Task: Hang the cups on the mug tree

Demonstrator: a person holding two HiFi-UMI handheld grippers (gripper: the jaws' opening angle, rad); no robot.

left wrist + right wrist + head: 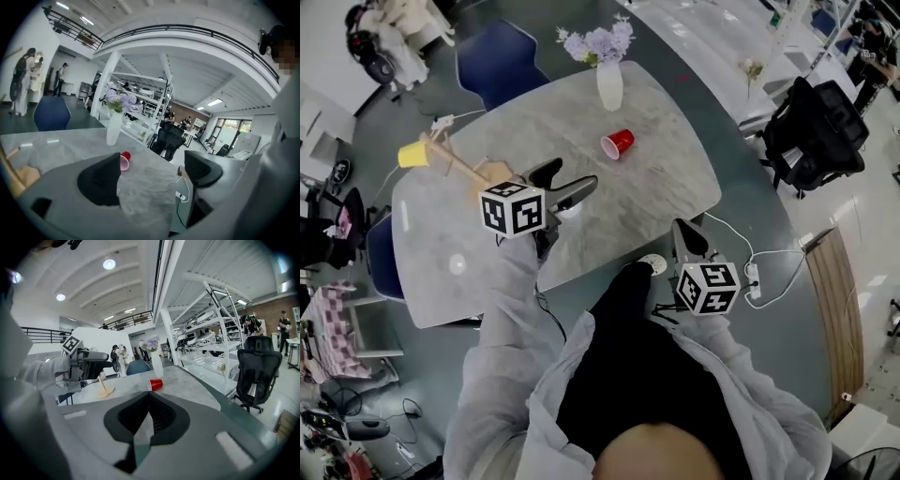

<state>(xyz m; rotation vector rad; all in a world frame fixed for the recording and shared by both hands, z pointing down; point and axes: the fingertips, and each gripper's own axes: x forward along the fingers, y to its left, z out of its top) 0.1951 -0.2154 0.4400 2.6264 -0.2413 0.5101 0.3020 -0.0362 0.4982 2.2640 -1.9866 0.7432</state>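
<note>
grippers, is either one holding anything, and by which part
Nothing is held. The left gripper is open and empty, the right gripper shut on nothing; the red cup lies untouched.

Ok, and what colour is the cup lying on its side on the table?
The cup is red; the head view shows it best.

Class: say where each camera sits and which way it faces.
Head view: on the head, steeply down at table; shows left tool, right tool, sleeves.
Left gripper view: on left tool, across table toward vase; own jaws apart.
Right gripper view: on right tool, toward mug tree; own jaws together, left tool seen.
Shared: all show the red cup.
</note>
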